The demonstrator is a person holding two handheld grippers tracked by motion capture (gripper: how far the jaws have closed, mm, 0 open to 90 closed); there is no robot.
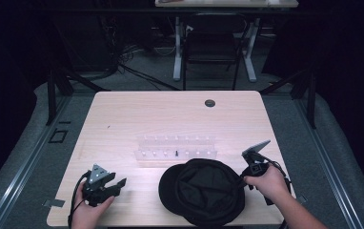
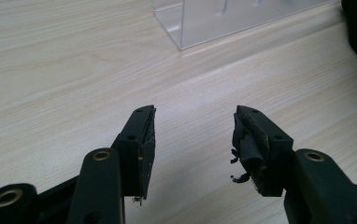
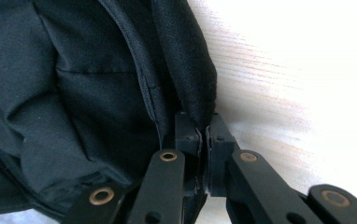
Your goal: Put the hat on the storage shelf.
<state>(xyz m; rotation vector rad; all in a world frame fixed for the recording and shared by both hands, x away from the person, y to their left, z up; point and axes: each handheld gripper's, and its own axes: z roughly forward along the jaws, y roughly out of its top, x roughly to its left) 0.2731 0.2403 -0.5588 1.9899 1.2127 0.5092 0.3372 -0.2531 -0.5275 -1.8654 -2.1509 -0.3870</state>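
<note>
Right tongs [image 3: 200,140] pressed together on the rim of a black cap [image 1: 204,191], lying upside down at the near edge of the tabletop [image 1: 123,114], just in front of a clear plastic rack [image 1: 175,148]. Left tongs [image 2: 193,140] spread wide and empty, hovering low over bare wood at the near left, well apart from the cap. Judged a thin pinch on soft cloth: likely to slip free under a hard tug, or to drag the floppy cap into the rack or off the near edge if pulled with the other side unsupported.
</note>
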